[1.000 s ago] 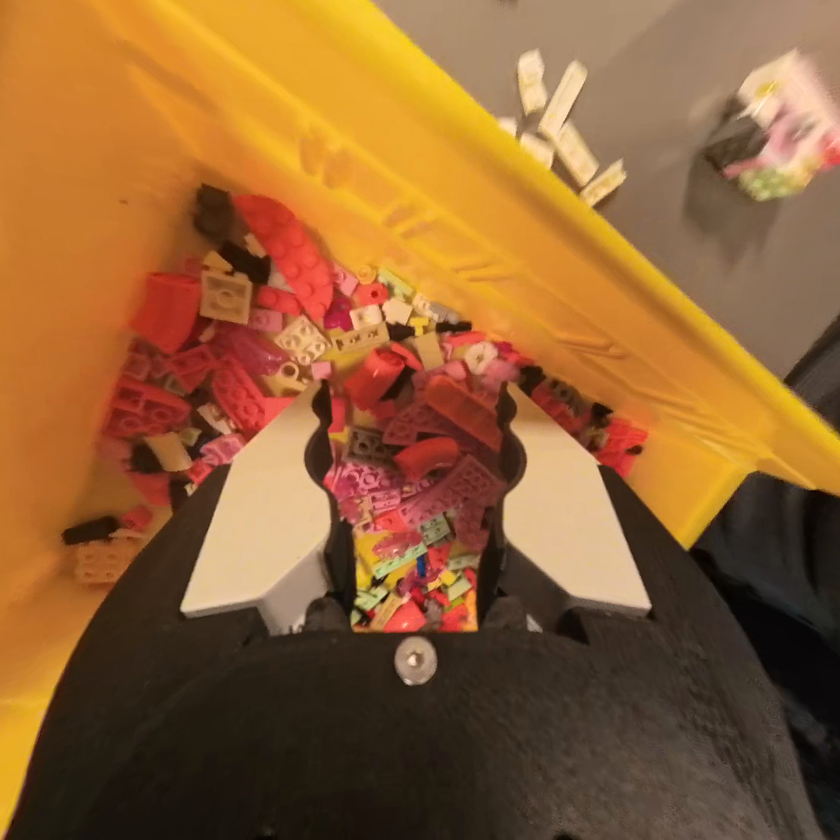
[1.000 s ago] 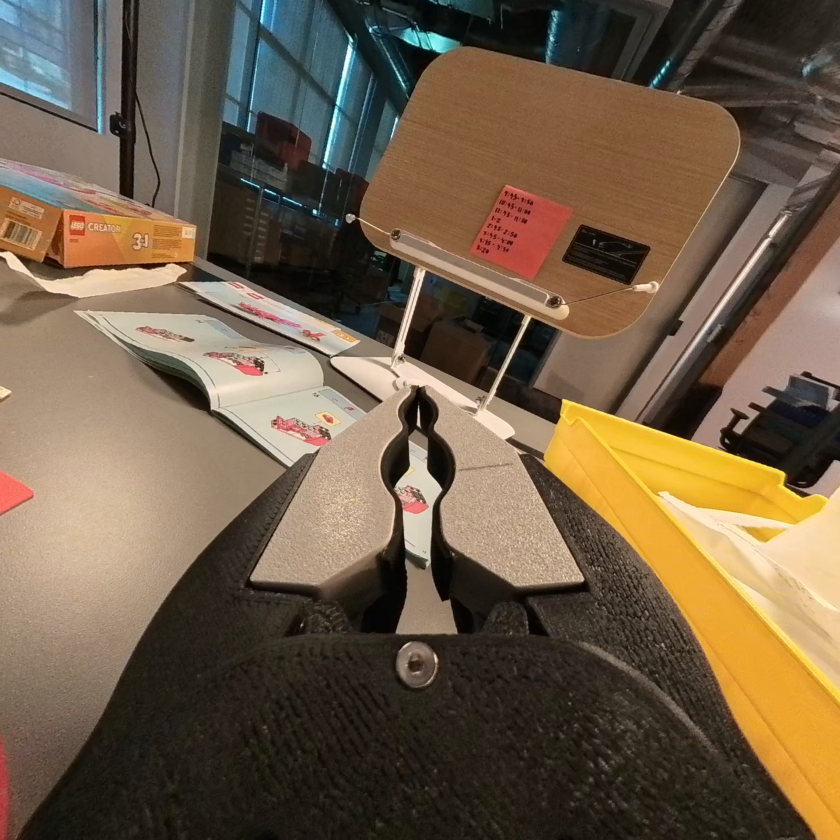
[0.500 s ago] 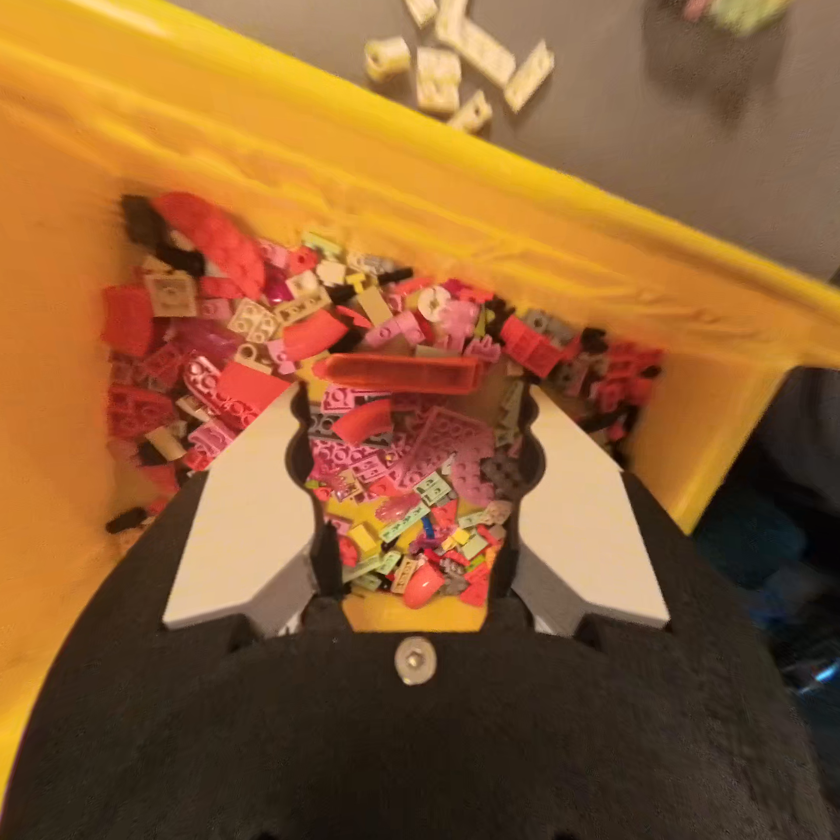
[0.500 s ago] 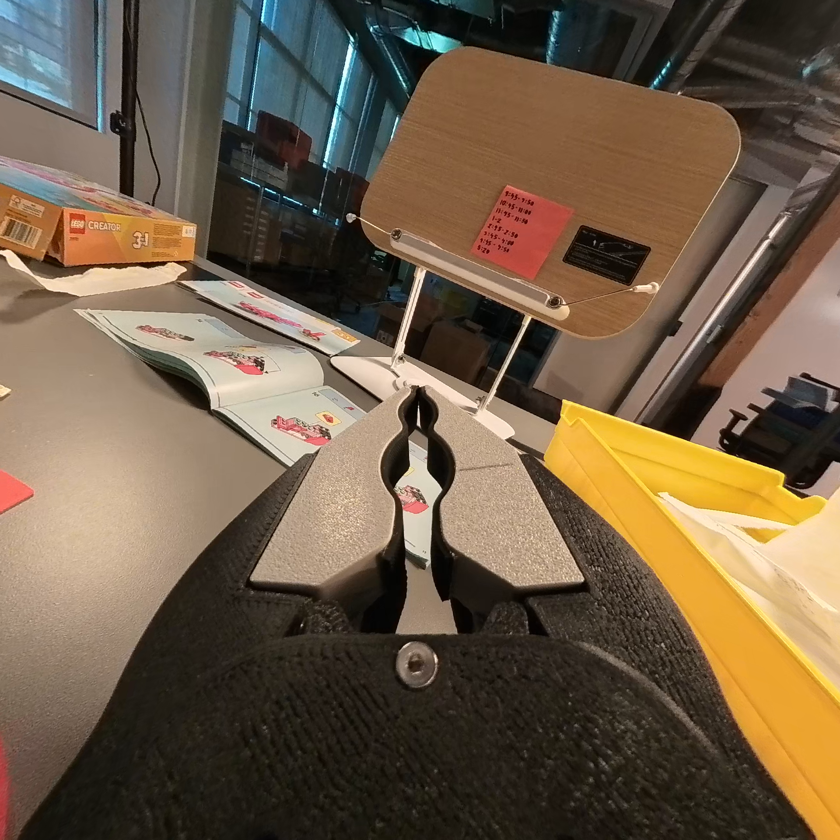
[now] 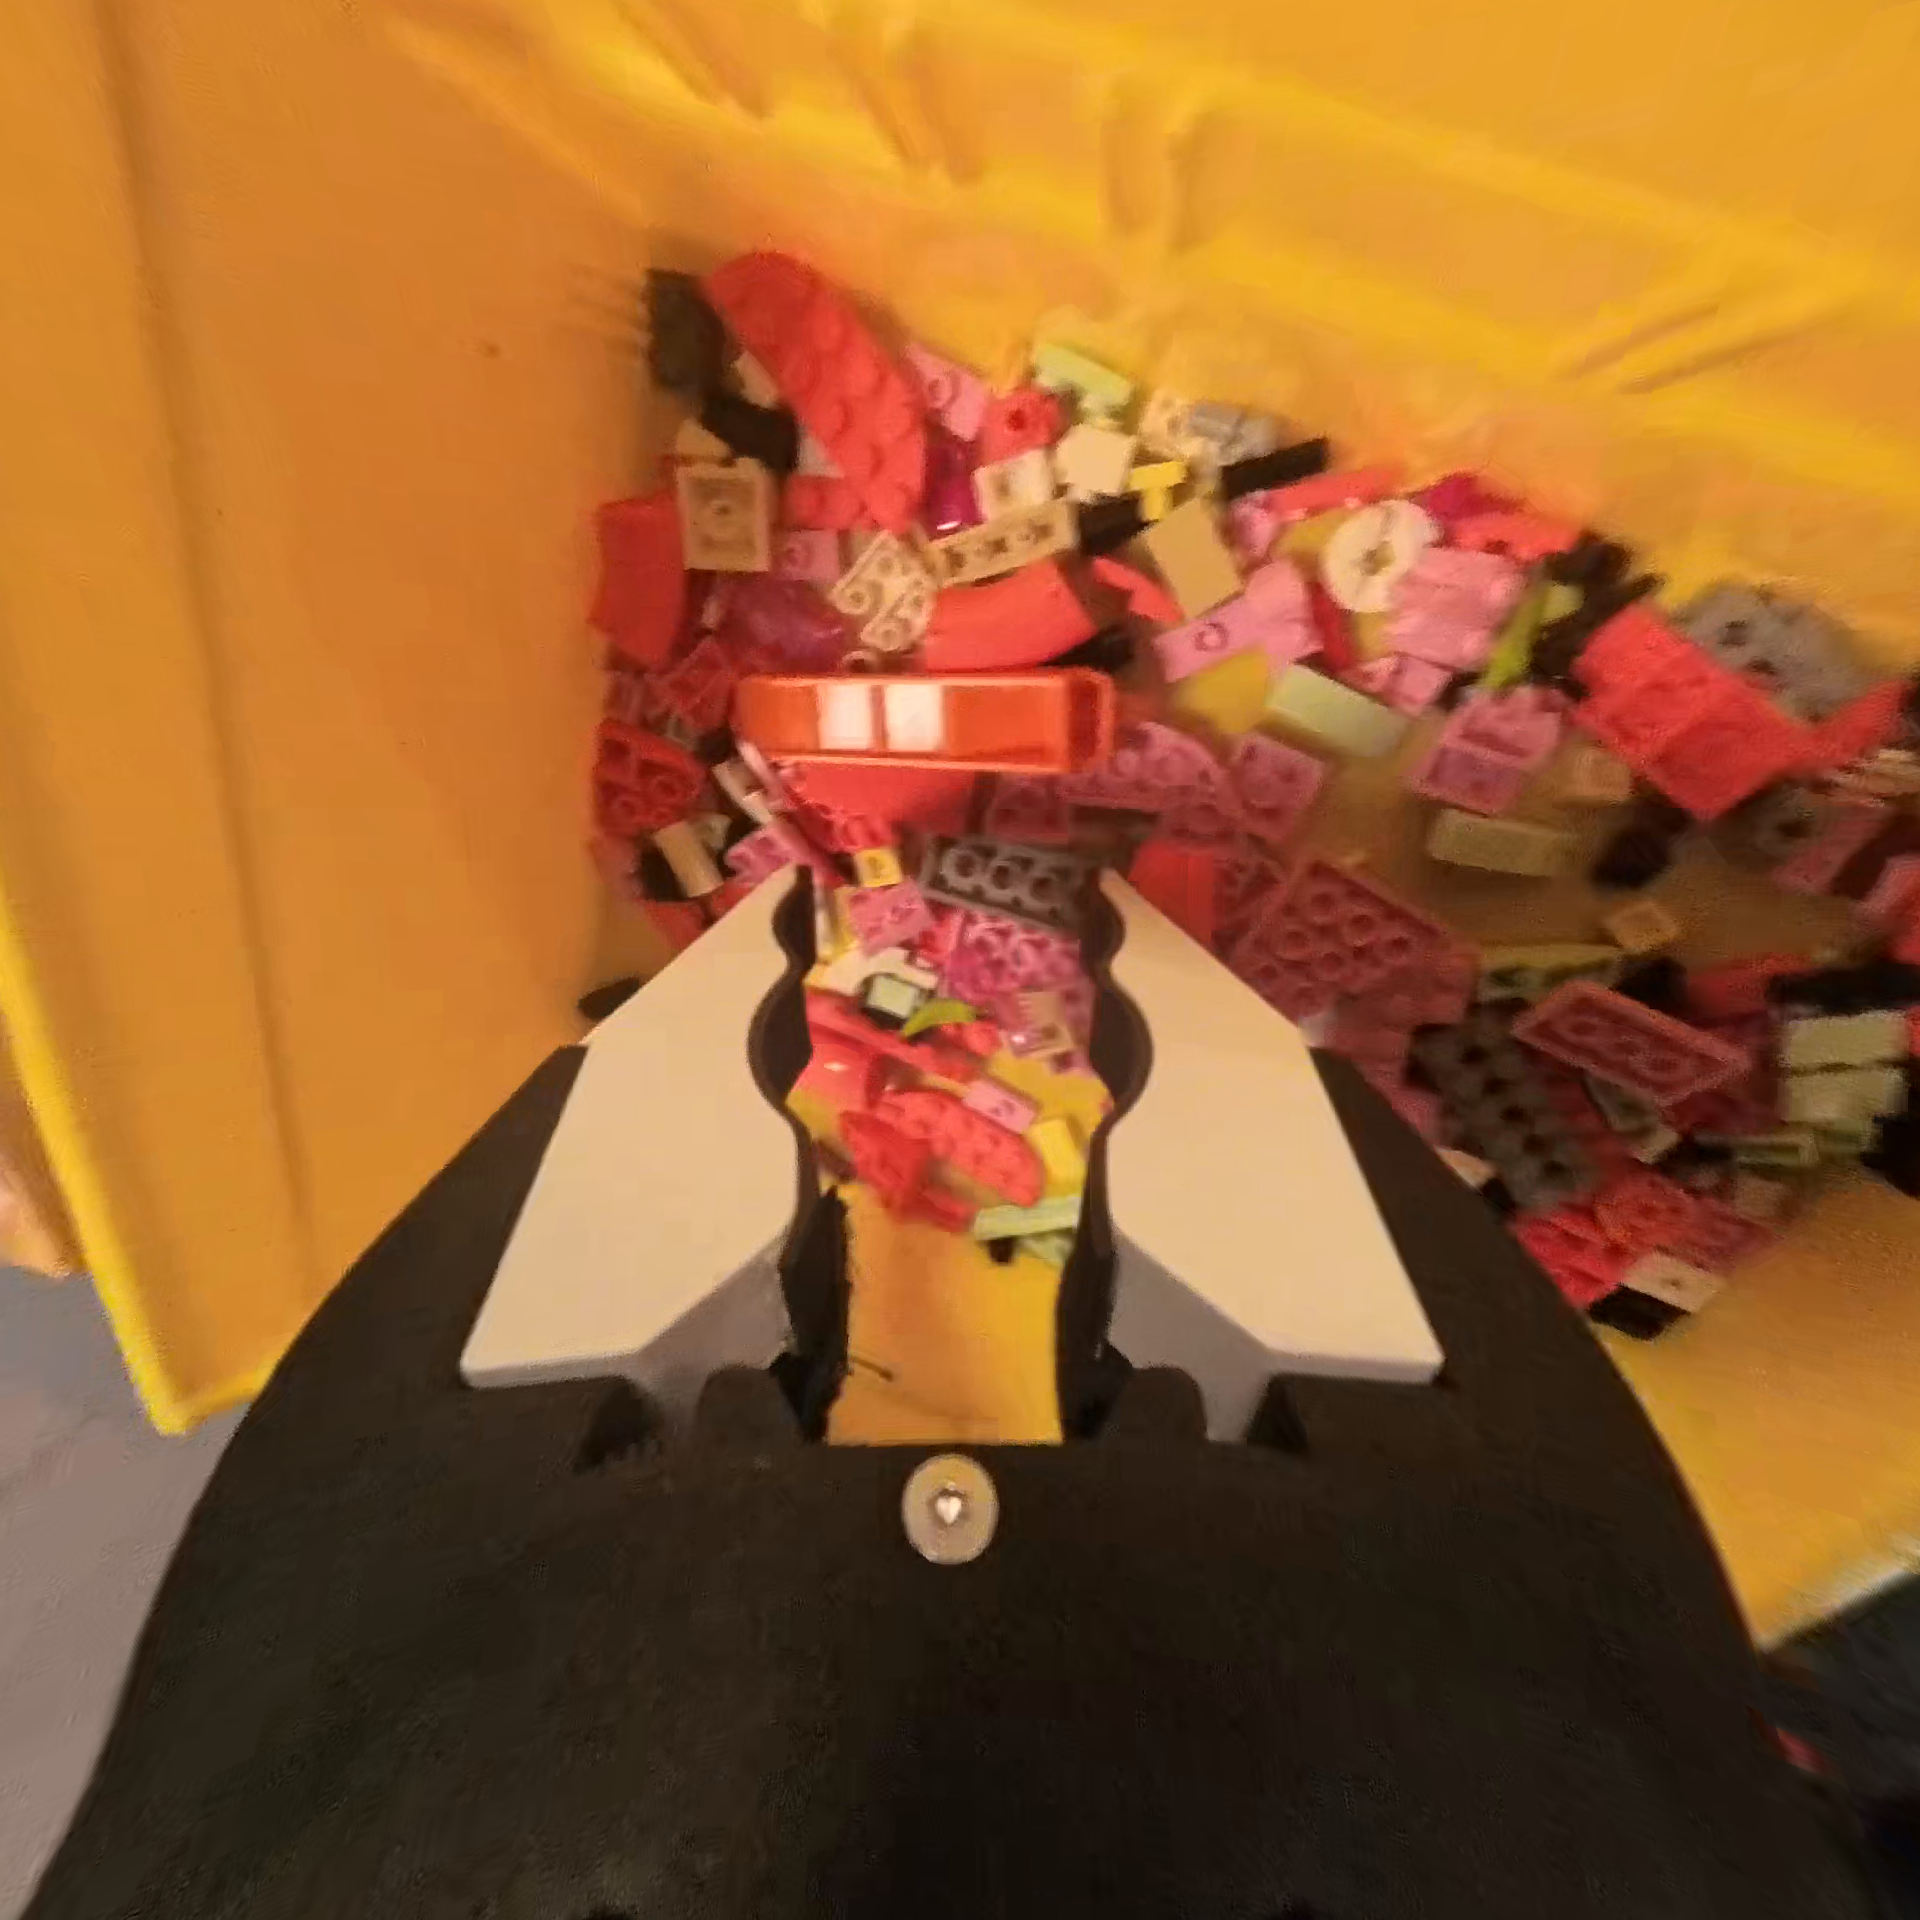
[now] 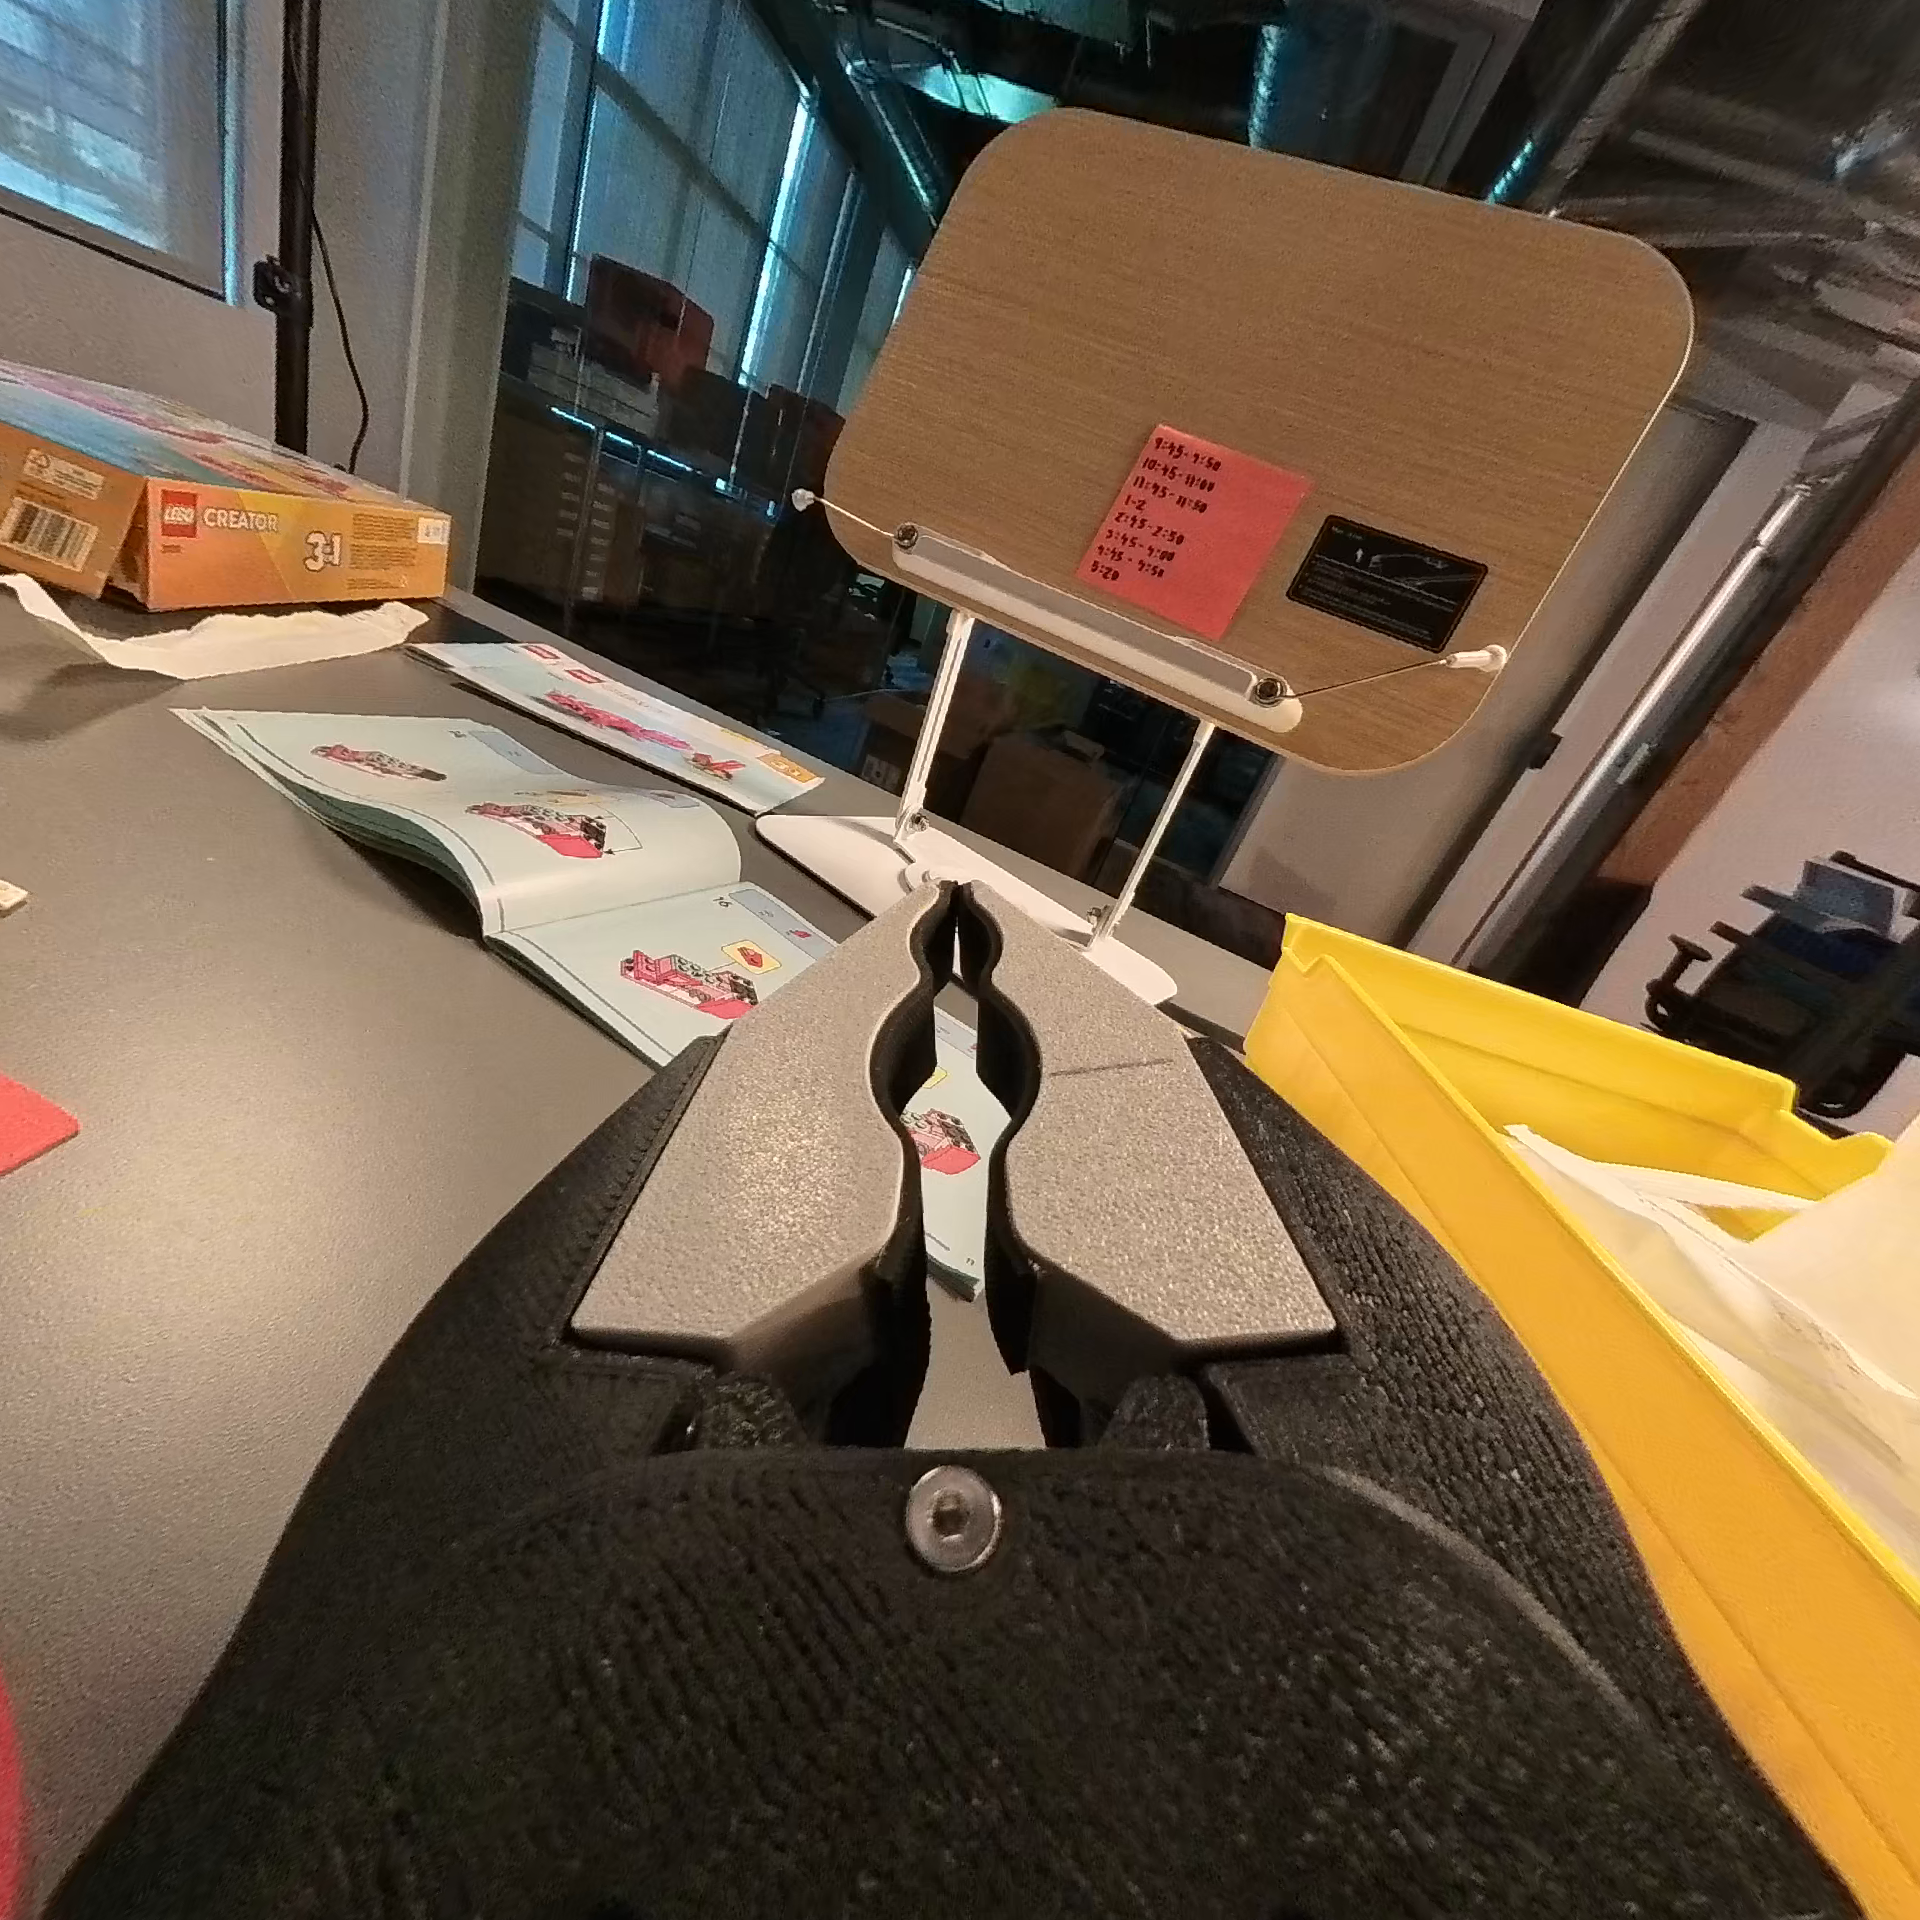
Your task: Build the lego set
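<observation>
**Left gripper over brick pile, right one idle on table**

The left gripper [image 5: 951, 883] hangs inside a yellow bin [image 5: 312, 520], jaws partly open w/ nothing clamped; its white fingers [image 5: 665, 1049] frame loose pink and red pieces below. Just beyond the tips lie a gray studded plate [image 5: 1003, 883] and a long orange-red brick [image 5: 925, 717], part of a brick pile [image 5: 1299, 748] heaped against the bin's back corner. The right gripper [image 6: 954, 894] rests low over a gray table [image 6: 260, 1091], tips together, grasp bare. Ahead: an open instruction booklet [image 6: 540, 862], a wooden book stand [image 6: 1247, 416] w/ a pink note [image 6: 1190, 525]; a toy box [image 6: 208, 520] far left, a second yellow bin [image 6: 1455, 1143] at right.
</observation>
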Motion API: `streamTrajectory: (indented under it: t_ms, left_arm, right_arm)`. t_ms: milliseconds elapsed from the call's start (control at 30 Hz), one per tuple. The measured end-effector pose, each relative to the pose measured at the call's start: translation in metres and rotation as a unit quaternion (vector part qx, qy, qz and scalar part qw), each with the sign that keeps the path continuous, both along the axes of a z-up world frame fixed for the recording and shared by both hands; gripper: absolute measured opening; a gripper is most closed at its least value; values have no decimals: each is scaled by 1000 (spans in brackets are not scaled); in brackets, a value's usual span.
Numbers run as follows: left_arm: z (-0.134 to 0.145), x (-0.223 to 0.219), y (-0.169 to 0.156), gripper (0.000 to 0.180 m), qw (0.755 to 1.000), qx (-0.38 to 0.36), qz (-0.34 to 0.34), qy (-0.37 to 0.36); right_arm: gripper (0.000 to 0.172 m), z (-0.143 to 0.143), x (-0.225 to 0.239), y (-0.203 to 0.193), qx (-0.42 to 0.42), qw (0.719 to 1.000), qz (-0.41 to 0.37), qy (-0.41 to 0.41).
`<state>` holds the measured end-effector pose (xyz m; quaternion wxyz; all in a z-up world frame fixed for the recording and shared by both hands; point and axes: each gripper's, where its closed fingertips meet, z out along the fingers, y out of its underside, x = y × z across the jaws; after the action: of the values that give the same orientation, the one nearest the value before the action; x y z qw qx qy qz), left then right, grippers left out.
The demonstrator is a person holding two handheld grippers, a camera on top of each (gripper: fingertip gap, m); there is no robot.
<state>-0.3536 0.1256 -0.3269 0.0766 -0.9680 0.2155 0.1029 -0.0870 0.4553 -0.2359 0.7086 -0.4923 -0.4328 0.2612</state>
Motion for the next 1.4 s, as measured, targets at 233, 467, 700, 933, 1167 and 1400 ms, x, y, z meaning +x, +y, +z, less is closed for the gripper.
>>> streamTrajectory:
  t_ms: [233, 467, 700, 933, 1167, 1400]
  left_arm:
    - [-5, 44, -27, 85, 990, -50, -76, -105]
    - [-11, 49, -32, 76, 990, -58, -92, -95]
    - [-2, 14, -13, 65, 999, -7, -42, -9]
    - [6, -37, -25, 50, 995, 3, 61, 75]
    - [4, 46, -49, 80, 992, -22, -37, -120]
    - [-13, 57, -67, 49, 988, -84, -87, -98]
  right_arm:
    - [0, 0, 0, 0, 1, 1000, 0, -1]
    - [0, 0, 0, 0, 2, 1000, 0, -2]
    - [0, 0, 0, 0, 2, 1000, 0, -1]
    - [0, 0, 0, 0, 2, 1000, 0, -1]
    - [0, -1, -1, -1, 5, 1000, 0, -5]
    - [0, -1, -1, -1, 6, 1000, 0, -6]
